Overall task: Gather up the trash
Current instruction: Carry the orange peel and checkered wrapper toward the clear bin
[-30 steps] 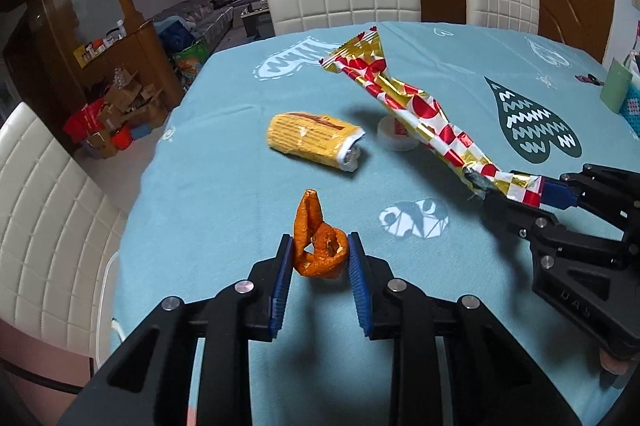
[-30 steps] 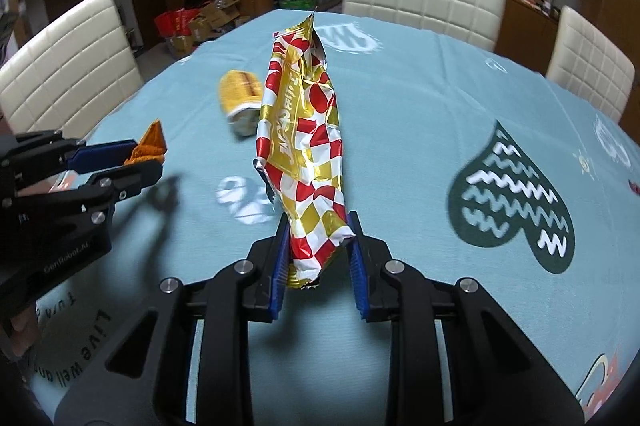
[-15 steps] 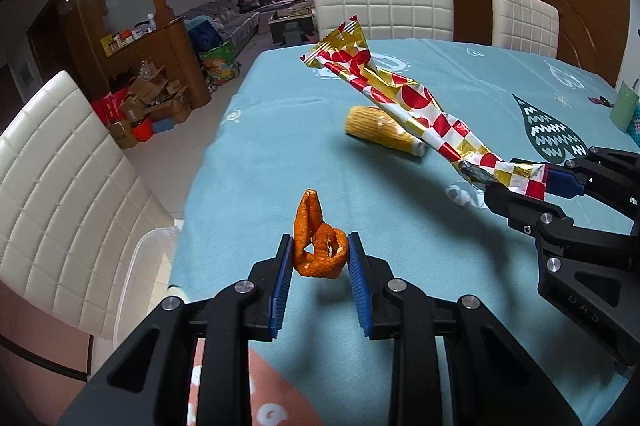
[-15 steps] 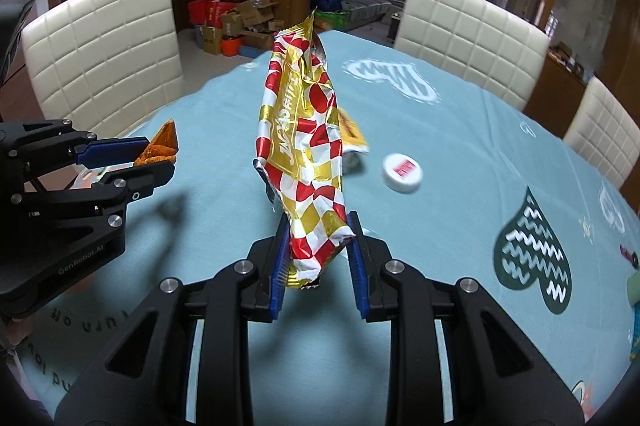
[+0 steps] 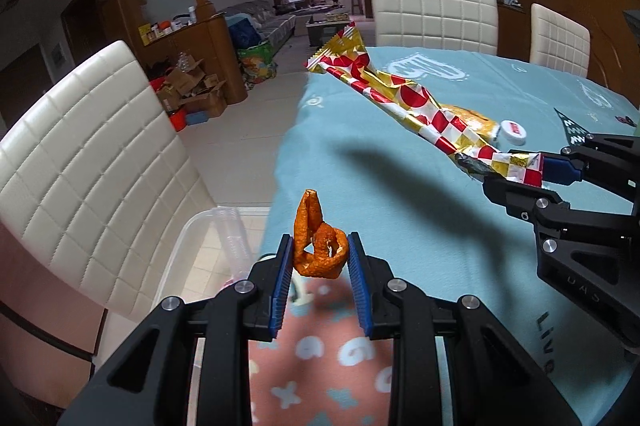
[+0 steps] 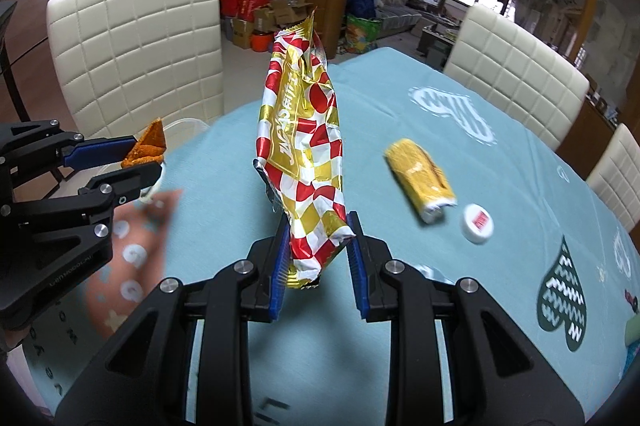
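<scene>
Peel (image 5: 318, 246): orange, curled, clamped between the blue pads of the left gripper (image 5: 320, 262), held in the air at the near edge of the table (image 5: 420, 234), toward the clear plastic bin (image 5: 192, 242).

Wrapper (image 6: 306, 162): red, gold and white checked snack bag, long and crinkled, its lower end pinched in the closed right gripper (image 6: 318, 258), the rest standing free above the table.

Bin: clear, open-topped, on the floor just off the table's near edge, between the table and the white chair (image 5: 92, 162). Judged to be the drop point; contents not readable.

Yellow packet (image 6: 420, 178): lying on the table, farther in from the edge than both grippers, untouched.

Bottle cap (image 6: 476, 222): white with a red label, on the table just beside the yellow packet, untouched.

Risks, as judged:
- Peel is held by a small springy curl. A jolt could pop it out onto the table edge or the patterned pink fabric (image 5: 320, 366) below, short of the bin.
- Wrapper is light and held at one end only. Released off-centre, it may drift or catch the bin rim and fall to the floor.
- The two grippers are close together near the table edge; bringing both over the bin at once could knock them together.
</scene>
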